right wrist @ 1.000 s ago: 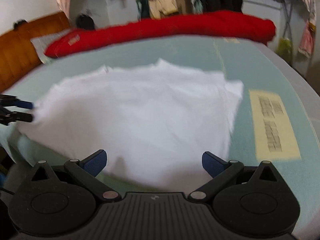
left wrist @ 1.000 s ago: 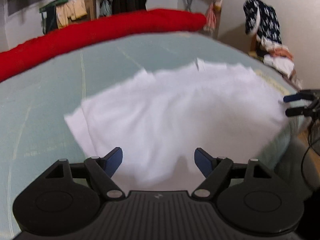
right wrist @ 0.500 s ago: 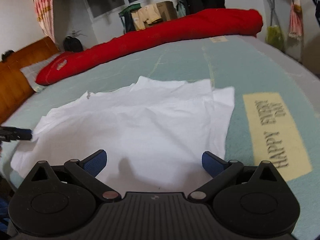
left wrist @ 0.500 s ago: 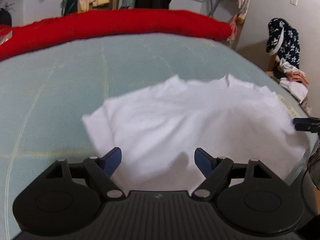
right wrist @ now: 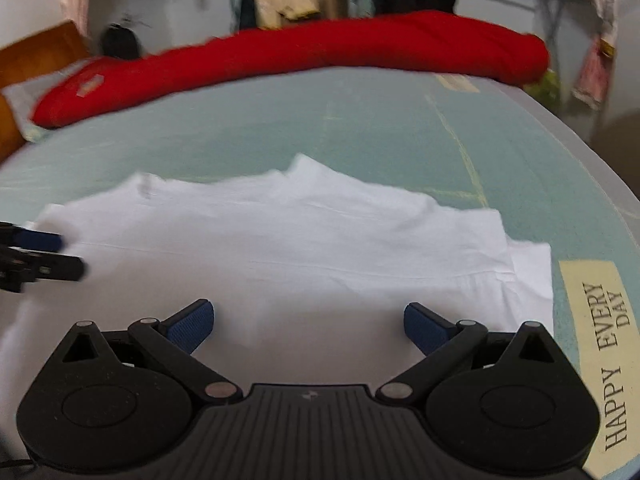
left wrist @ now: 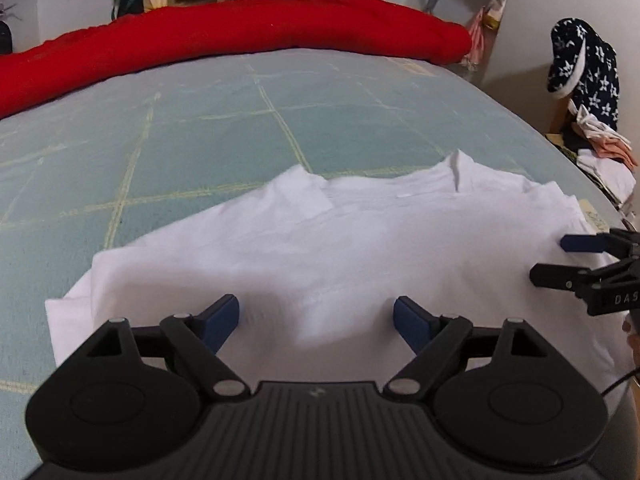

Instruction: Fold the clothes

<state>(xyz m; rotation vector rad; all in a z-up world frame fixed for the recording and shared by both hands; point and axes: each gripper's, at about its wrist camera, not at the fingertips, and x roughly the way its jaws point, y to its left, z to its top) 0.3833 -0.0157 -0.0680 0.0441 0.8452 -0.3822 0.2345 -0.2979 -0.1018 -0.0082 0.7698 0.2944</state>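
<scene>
White shirt [left wrist: 340, 248] lying flat on teal bed [left wrist: 200, 136], left gripper [left wrist: 316, 318] and right gripper [right wrist: 308, 322] hovering near edge — both spread wide, gripping nothing.

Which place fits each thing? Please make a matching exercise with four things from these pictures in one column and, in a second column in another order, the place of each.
Things:
1. white garment
2. red bolster
3. yellow label
4. star-patterned garment

Places:
A. along the far edge of the bed
B. off the bed, by the wall, on its right in the left wrist view
C. spread flat on the bed, in front of both open grippers
D. on the bed, right of the white garment in the right wrist view

Pairs: 1-C, 2-A, 3-D, 4-B
</scene>
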